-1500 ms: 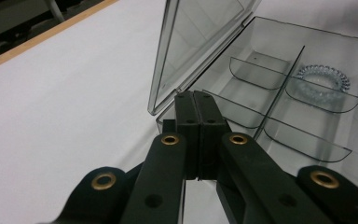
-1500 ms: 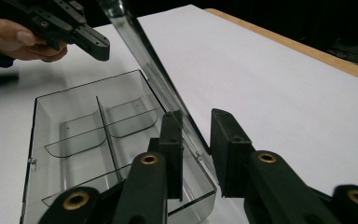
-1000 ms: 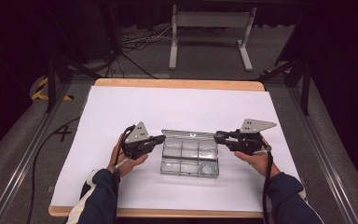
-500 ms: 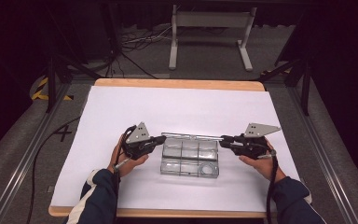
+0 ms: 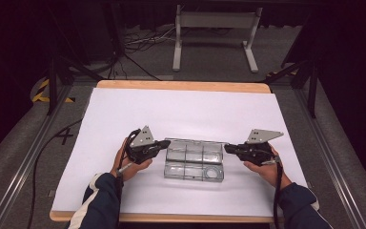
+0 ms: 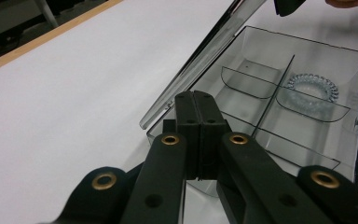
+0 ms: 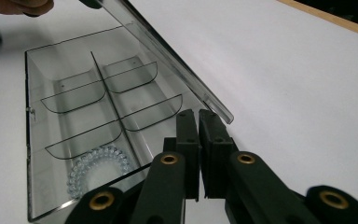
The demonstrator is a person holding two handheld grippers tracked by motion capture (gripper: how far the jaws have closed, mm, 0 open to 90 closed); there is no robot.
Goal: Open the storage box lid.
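Beside box, both tongs level, inward-pointing

My high view looks forward and down over the whole tabletop. My two gripper views sit low and close at opposite ends of the clear box, sharing its compartments.

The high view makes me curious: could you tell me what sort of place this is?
Probably a lab or recording studio rather than a home: a table covered in plain white paper, cables trailing over grey carpet, and dark metal frame rails beside the table.
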